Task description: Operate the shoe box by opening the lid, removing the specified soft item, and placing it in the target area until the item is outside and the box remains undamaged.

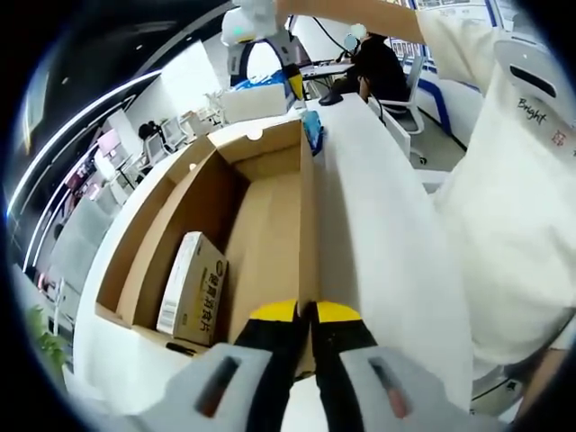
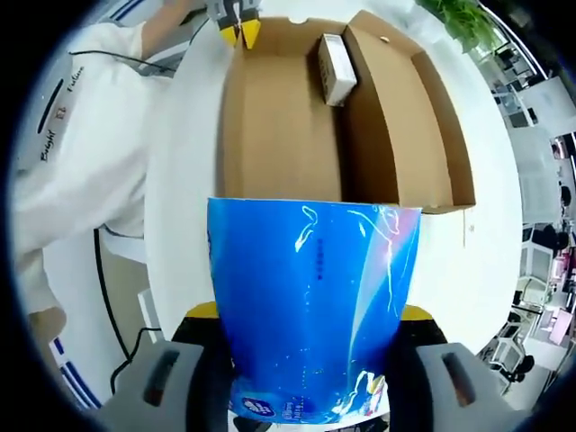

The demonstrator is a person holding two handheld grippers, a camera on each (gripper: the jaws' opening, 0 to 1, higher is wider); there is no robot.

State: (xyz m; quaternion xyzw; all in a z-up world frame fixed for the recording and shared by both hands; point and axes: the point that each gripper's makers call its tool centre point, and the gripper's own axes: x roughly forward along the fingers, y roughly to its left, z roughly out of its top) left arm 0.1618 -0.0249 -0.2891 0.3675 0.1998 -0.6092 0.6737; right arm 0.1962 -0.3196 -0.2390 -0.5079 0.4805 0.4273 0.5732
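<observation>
An open brown cardboard shoe box (image 1: 175, 193) lies on a white table (image 1: 387, 234). Inside it, against one wall, rests a small white and tan carton (image 1: 193, 288). My left gripper (image 1: 306, 312) is shut on the rim of the box's long side wall, one yellow tip on each side. In the right gripper view the box (image 2: 279, 135) is ahead and the carton (image 2: 335, 67) lies at its far end. My right gripper (image 2: 306, 315) is shut on a shiny blue soft pack (image 2: 310, 306), held outside the box's near end over the table. The left gripper (image 2: 238, 31) shows at the box's far corner.
A person in a white shirt (image 1: 513, 216) stands close along the table's side. Another person sits at a desk (image 1: 373, 63) behind. A black cable (image 2: 103, 270) hangs off the table edge. A green plant (image 2: 459, 18) and office chairs lie beyond.
</observation>
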